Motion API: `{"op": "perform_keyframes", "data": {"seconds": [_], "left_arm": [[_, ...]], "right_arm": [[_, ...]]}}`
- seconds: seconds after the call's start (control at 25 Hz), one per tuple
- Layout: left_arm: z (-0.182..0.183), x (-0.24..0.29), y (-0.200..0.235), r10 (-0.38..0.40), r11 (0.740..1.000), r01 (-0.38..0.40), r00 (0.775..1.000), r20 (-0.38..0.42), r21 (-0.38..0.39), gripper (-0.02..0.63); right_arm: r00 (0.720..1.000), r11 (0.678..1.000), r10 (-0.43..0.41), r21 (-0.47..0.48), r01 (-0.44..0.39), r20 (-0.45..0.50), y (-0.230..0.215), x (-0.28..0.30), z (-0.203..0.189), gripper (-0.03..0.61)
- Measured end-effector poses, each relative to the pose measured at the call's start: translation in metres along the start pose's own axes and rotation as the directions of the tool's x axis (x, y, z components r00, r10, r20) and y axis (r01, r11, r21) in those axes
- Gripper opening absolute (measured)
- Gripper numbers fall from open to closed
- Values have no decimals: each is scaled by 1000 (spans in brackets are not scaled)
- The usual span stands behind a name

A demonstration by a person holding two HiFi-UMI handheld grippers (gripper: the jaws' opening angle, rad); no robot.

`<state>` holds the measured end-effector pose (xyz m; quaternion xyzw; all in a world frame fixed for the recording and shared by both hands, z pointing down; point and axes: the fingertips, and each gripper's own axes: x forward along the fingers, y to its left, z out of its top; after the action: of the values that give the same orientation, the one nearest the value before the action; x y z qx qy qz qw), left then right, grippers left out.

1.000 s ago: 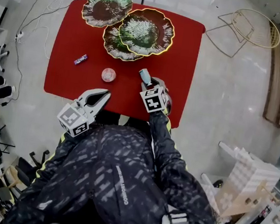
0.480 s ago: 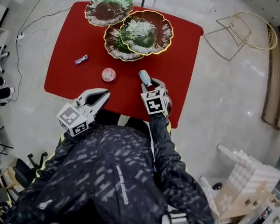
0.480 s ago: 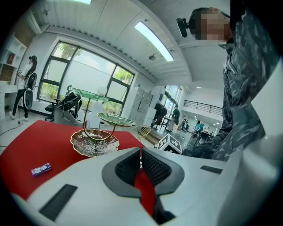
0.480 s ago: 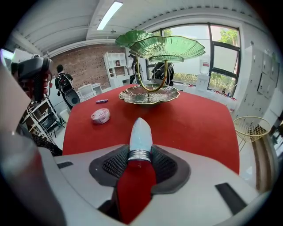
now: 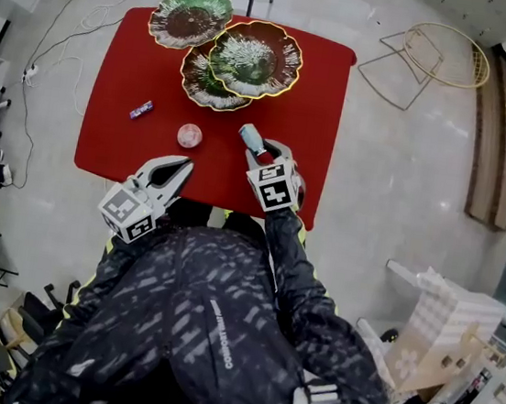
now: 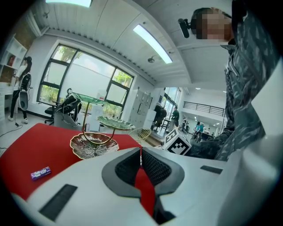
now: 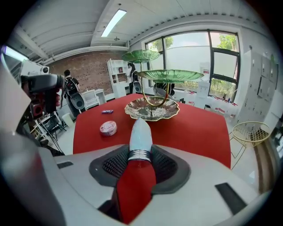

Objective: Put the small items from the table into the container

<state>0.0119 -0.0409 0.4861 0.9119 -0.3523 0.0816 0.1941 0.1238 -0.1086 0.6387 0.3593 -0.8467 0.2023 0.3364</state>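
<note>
**Transfer step: bulb in grip.**
Right gripper fingers clamp the bulb; left gripper fingers closed, empty. Next: carry over dish, release.

Tin right of candy — stand behind

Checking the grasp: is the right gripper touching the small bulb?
Touching. Right gripper view: the right gripper presses its pads on both sides of the small bulb.
</note>
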Motion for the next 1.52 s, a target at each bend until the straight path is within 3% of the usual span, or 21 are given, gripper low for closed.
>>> {"op": "perform_keyframes", "data": {"seconds": [0.76, 1.52], "left_arm": [[23, 10, 1, 7, 1000, -7, 997, 83, 4, 14], [53, 28, 16, 19, 1000, -20, 987, 159, 4, 15]], "right_arm": [[990, 994, 30, -107, -15, 136, 18, -71, 87, 163], [985, 983, 37, -184, -6, 167, 0, -85, 158, 163]]}}
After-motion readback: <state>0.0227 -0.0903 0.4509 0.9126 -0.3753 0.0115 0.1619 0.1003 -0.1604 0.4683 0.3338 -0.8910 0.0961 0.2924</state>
